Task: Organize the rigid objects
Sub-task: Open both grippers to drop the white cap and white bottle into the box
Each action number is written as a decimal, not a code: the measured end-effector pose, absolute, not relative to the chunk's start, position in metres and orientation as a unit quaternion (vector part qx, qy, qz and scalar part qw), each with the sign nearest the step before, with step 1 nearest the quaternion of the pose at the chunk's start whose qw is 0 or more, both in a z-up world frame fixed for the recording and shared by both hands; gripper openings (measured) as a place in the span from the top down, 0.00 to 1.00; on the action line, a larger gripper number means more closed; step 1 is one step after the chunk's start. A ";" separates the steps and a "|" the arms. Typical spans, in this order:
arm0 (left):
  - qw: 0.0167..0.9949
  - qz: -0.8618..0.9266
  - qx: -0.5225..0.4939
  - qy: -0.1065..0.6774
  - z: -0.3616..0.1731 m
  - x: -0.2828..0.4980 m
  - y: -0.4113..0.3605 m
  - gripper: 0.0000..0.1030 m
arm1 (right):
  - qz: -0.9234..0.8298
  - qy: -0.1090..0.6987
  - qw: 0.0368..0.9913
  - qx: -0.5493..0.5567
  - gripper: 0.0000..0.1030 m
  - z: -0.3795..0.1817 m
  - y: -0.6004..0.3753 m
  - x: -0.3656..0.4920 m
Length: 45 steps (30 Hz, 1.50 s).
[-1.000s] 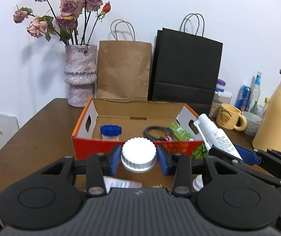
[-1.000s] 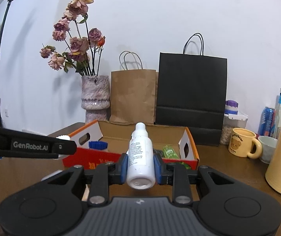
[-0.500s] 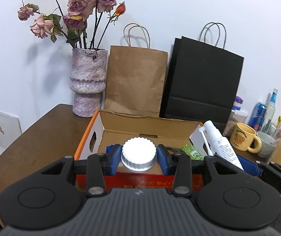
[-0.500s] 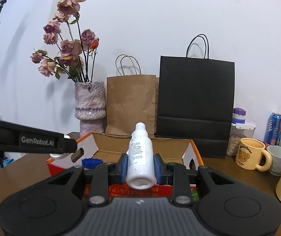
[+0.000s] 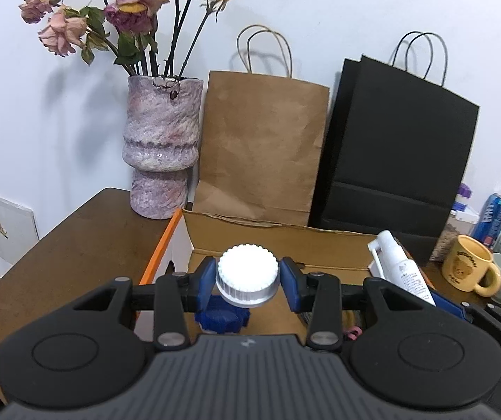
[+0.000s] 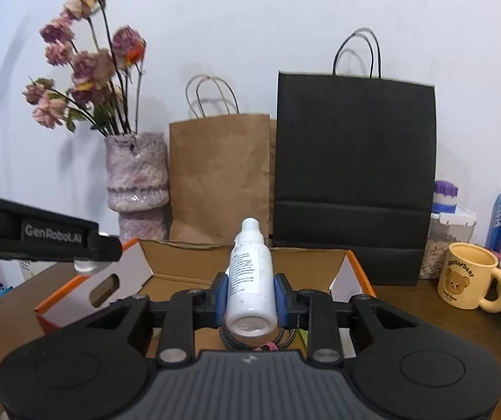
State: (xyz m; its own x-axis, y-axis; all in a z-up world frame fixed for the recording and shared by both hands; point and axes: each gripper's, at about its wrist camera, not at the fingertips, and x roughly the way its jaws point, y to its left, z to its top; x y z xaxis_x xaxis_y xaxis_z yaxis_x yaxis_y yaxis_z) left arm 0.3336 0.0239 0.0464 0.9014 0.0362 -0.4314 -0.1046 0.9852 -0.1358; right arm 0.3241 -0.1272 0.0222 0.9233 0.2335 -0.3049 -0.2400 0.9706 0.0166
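Note:
My left gripper (image 5: pixel 248 281) is shut on a jar with a white ribbed cap (image 5: pixel 248 274) and holds it over the left part of an open orange cardboard box (image 5: pixel 166 245). A blue-capped jar (image 5: pixel 220 316) stands in the box just below it. My right gripper (image 6: pixel 251 295) is shut on a white spray bottle (image 6: pixel 250 280), held over the right part of the same box (image 6: pixel 355 269). A coiled black cable (image 6: pixel 285 336) lies in the box under it. The bottle also shows in the left wrist view (image 5: pixel 402 269). The left gripper's body also shows in the right wrist view (image 6: pixel 40 234).
Behind the box stand a purple vase of dried roses (image 5: pixel 161 147), a brown paper bag (image 5: pixel 261 147) and a black paper bag (image 5: pixel 397 147). A yellow bear mug (image 6: pixel 471 280), a grey cup, a can and bottles sit at the right. The table is brown wood (image 5: pixel 57 262).
Both grippers have moved forward and now hang over the box, each still holding its object. The box front wall has dropped out of view beneath them.

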 end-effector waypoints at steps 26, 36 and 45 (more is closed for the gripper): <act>0.962 0.058 -0.031 0.265 0.018 0.382 0.029 0.00 | 0.104 0.203 0.973 -0.022 0.10 -0.007 -0.121 0.366; 0.963 0.059 -0.030 0.262 0.020 0.381 0.029 0.00 | 0.092 0.201 0.975 -0.008 0.00 -0.005 -0.128 0.367; 0.963 0.059 -0.029 0.260 0.021 0.380 0.028 0.00 | 0.090 0.203 0.975 -0.006 0.00 -0.005 -0.128 0.368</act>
State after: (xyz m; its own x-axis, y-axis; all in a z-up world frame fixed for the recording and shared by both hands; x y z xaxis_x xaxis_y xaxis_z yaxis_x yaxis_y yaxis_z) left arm 0.3796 0.0282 0.0211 0.8581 0.0987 -0.5039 -0.1288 0.9913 -0.0251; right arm 0.3683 -0.1275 -0.0053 0.9013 0.1725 -0.3974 -0.1777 0.9838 0.0240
